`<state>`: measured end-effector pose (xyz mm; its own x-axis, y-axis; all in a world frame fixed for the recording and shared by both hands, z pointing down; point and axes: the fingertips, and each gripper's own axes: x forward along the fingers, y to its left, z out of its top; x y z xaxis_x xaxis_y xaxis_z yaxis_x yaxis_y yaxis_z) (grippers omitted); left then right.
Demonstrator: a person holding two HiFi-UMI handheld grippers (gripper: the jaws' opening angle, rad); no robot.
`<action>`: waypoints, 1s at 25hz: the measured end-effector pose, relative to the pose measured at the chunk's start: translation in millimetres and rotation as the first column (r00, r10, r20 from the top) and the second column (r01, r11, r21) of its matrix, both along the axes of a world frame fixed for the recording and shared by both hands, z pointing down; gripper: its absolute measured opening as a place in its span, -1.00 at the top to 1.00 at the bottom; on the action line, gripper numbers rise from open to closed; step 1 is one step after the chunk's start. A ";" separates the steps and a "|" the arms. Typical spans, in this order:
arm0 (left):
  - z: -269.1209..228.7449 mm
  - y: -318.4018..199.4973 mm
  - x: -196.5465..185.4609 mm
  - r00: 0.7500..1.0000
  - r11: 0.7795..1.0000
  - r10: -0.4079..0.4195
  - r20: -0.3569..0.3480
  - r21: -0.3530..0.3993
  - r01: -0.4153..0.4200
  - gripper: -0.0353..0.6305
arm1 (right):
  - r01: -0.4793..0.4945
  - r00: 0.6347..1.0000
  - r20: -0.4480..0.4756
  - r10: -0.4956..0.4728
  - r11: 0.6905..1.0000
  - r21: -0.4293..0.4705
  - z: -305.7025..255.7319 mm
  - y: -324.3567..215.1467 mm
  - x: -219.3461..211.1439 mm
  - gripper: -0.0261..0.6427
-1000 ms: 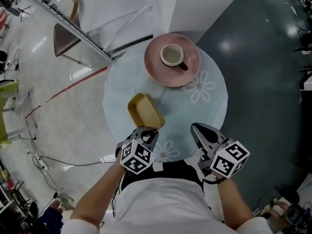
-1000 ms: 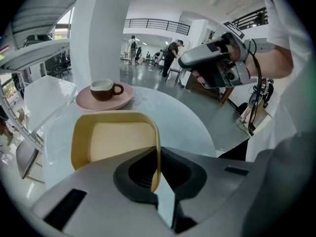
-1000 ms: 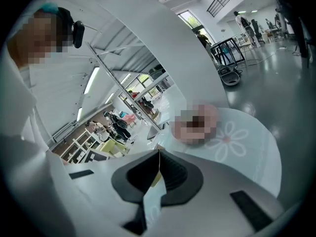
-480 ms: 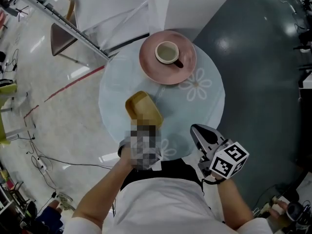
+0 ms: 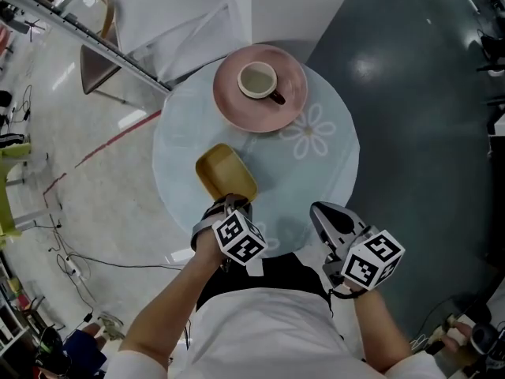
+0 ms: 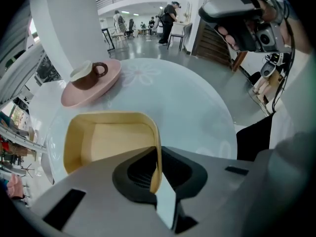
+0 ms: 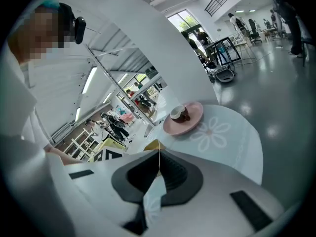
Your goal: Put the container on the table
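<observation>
Container [image 5: 225, 172]: yellow, shallow, rounded-rectangular, open side up; sits left of centre in the head view, over the near-left part of the tabletop [image 5: 319, 184]; whether its base touches the surface cannot be told. Left claw [image 5: 229, 202]: closed on the container's near rim, the thin yellow wall pinched between both jaws in the left gripper view [image 6: 157, 167]. Right claw [image 5: 325, 215]: jaws pressed together on nothing, at the lower right of the head view, over the tabletop's near edge. Tabletop: round, pale, translucent; flower print [image 5: 309, 131] right of centre. Plate [image 5: 293, 105]: pink, round, at the far edge, upper centre of frame; cup [image 5: 257, 80] with dark handle standing on it, well apart from the container. Floor [image 5: 426, 133]: dark grey, at right.
</observation>
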<state>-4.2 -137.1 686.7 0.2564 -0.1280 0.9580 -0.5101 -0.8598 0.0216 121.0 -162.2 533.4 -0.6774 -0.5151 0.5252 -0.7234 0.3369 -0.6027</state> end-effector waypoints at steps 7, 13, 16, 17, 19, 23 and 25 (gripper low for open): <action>3.7 -1.0 6.4 0.999 1.000 0.024 0.047 0.015 -0.025 0.80 | -0.011 1.000 0.010 0.011 1.000 0.004 4.2 2.1 15.5 0.86; -0.4 3.1 17.4 0.998 0.998 0.053 0.043 0.032 -0.055 0.72 | -0.019 1.000 0.018 0.019 1.000 0.005 4.3 5.8 21.1 0.86; -1.7 5.2 18.9 0.997 0.998 0.061 0.041 0.032 -0.062 0.64 | -0.025 0.999 0.020 0.025 1.000 0.006 3.0 7.8 21.4 0.86; -3.1 4.9 19.1 0.997 0.997 0.061 0.039 0.037 -0.063 0.63 | -0.030 0.999 0.021 0.030 1.000 0.006 2.7 8.0 21.7 0.86; -7.9 3.0 18.6 0.998 0.997 0.058 0.032 0.050 -0.060 0.61 | -0.033 0.999 0.022 0.033 0.999 0.010 2.1 7.9 21.5 0.86; -20.6 -0.6 12.3 0.999 0.996 0.048 0.020 0.078 -0.050 0.61 | -0.031 0.999 0.019 0.031 0.999 0.021 -1.6 8.7 16.7 0.86; -28.0 -2.5 7.3 0.999 0.995 0.039 0.010 0.089 -0.040 0.61 | -0.032 0.999 0.019 0.031 0.999 0.031 -6.1 8.4 13.1 0.86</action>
<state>3.1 -139.6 658.7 0.2552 -0.2034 0.9453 -0.4756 -0.8776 -0.0605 134.0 -153.8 527.4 -0.6700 -0.5521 0.4963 -0.7229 0.3329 -0.6055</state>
